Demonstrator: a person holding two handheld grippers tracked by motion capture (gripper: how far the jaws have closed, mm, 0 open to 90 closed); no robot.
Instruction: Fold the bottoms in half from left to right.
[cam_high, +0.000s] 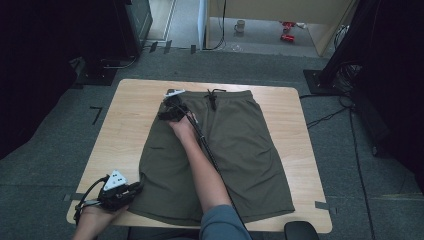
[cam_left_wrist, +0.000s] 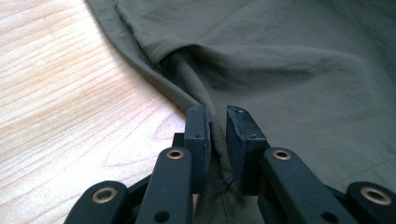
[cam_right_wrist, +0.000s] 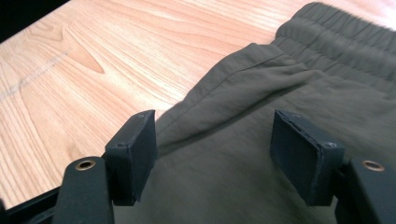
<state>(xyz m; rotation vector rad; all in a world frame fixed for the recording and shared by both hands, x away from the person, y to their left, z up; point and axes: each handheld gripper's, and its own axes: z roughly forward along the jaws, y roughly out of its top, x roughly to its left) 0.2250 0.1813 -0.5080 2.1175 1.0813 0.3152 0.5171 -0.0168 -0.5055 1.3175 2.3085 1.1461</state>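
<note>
Shorts (cam_high: 225, 150) lie flat on counter (cam_high: 125, 125), waistband far. Left gripper (cam_left_wrist: 218, 140) pinches near-left hem corner. Right gripper (cam_right_wrist: 212, 154), fingers spread (nothing between), hovers over the far-left waistband corner, which lies just ahead.

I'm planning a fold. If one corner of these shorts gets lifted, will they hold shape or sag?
The shorts will probably sag: the hem bunches into soft folds between the left tongs. They look thin and light, lying flat and wrinkled on the table. The gathered waistband may drape a little less.
</note>
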